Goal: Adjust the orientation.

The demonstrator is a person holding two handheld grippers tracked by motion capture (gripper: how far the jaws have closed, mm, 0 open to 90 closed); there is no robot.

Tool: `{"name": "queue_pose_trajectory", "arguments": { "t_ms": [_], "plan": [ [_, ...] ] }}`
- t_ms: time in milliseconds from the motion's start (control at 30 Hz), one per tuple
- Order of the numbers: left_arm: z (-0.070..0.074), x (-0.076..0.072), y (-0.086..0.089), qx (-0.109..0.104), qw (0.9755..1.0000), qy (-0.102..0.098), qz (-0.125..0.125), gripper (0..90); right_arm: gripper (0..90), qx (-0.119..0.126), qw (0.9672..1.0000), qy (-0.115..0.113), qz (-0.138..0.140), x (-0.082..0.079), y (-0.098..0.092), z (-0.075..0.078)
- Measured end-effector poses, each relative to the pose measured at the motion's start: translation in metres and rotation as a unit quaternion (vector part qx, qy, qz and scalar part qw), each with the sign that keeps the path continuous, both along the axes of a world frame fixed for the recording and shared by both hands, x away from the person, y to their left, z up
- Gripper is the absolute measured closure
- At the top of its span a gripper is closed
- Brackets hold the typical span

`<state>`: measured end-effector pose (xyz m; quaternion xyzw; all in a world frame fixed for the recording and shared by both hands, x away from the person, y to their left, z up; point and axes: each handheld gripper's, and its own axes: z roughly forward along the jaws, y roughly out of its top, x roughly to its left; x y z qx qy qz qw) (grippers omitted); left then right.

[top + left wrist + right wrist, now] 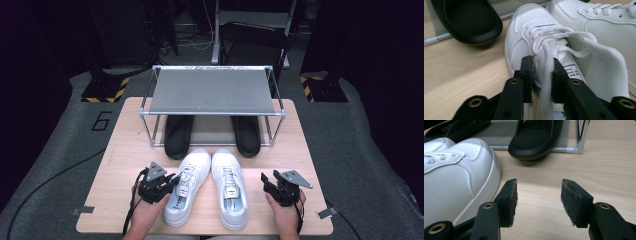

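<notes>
The left gripper (172, 181), held in the person's left hand (147, 210) at the near left of the wooden table (120, 165), had its black jaws closed narrowly on a flat white shoelace (547, 65) of the left white sneaker (189, 186). In the left gripper view the lace ran up between the two jaws from the bottom of the frame toward the laced front of that sneaker (529, 32), and the shoe's mesh tongue (606, 70) stood open to the right of the jaws.

The right gripper (266, 183), in the person's right hand (286, 215) at the near right of the table, was open wide and held nothing (its padded jaws stood well apart over bare wood in the right gripper view). It sat just beside the right white sneaker (230, 187), apart from it.

The two white sneakers lay side by side in the middle of the near half of the table, toes pointing far. Beyond them stood a low metal-framed shoe rack (212, 92) with a grey top shelf. Two black slip-on shoes sat under it, the left one (178, 136) and the right one (247, 135), their rounded ends poking out toward the sneakers. In the right gripper view the right black shoe (536, 137) lay just past the toe of the right sneaker (456, 175), with a chrome rack post (584, 132) at the far right.
</notes>
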<state>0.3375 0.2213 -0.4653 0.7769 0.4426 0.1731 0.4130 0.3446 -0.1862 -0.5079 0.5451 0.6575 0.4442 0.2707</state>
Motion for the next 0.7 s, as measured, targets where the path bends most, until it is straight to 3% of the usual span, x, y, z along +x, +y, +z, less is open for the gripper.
{"name": "queue_pose_trajectory", "arguments": {
  "t_ms": [133,300,567,700],
  "plan": [
    [-0.003,-0.003,0.001,0.001,0.9999,0.014,0.007,67.8,46.7,-0.001,1.0000,0.002,0.001,0.000,0.000,0.000],
    [-0.008,-0.004,0.004,-0.003,0.9998,0.007,0.018,63.9,46.7,-0.001,1.0000,0.002,0.001,0.000,0.000,0.000],
    [-0.010,-0.003,0.006,-0.011,0.9999,-0.001,0.003,62.3,46.7,0.002,1.0000,0.005,0.003,0.000,0.000,-0.001],
    [-0.010,-0.003,0.006,0.000,0.9998,-0.012,-0.017,66.6,46.7,0.006,1.0000,0.005,0.000,0.001,0.000,-0.002]
  ]
}}
